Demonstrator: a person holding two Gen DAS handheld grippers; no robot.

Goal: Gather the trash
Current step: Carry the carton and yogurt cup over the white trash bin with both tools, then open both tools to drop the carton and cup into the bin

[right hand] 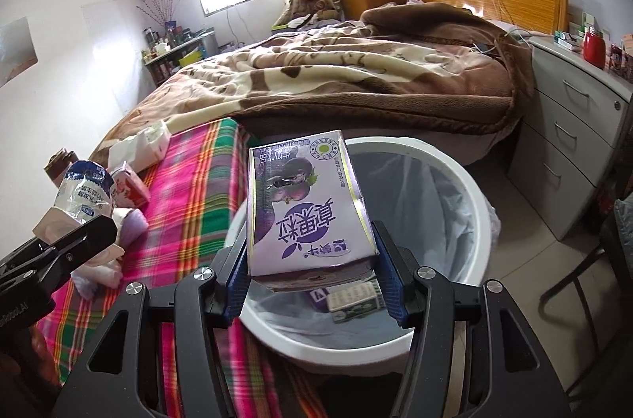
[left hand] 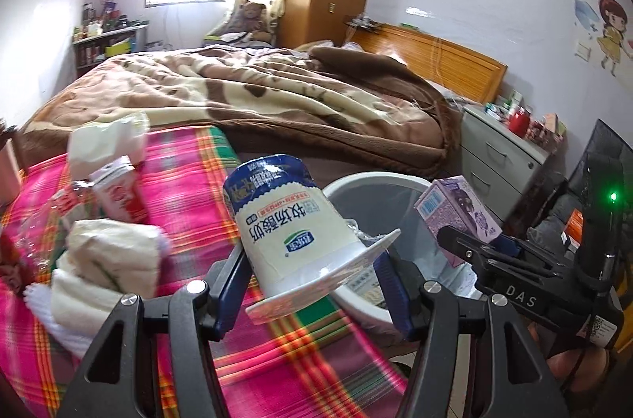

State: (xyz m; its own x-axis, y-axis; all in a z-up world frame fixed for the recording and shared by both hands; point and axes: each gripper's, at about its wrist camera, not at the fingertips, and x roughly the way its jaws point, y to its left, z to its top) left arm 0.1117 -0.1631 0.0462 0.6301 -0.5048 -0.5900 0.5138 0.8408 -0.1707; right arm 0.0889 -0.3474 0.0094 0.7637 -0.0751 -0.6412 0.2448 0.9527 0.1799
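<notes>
My left gripper (left hand: 312, 283) is shut on a white and blue yogurt cup (left hand: 292, 220), held upside down above the bed's edge, just left of the white trash bin (left hand: 356, 303). The cup (right hand: 85, 194) and left gripper (right hand: 79, 236) also show at the left of the right wrist view. My right gripper (right hand: 314, 275) is shut on a purple milk carton (right hand: 304, 204), held over the near-left part of the bin (right hand: 470, 180). The carton (left hand: 455, 212) and right gripper (left hand: 474, 248) appear right of the bin in the left wrist view. Small boxes (right hand: 352, 299) lie inside the lined bin.
On the pink plaid sheet (left hand: 190, 188) lie a red and white carton (left hand: 118, 196), a white tissue pack (left hand: 107, 145), folded cream cloth (left hand: 107, 260) and clear plastic wrap (left hand: 35, 232). A brown blanket (left hand: 257, 93) covers the bed. A grey drawer cabinet (right hand: 573, 125) stands right of the bin.
</notes>
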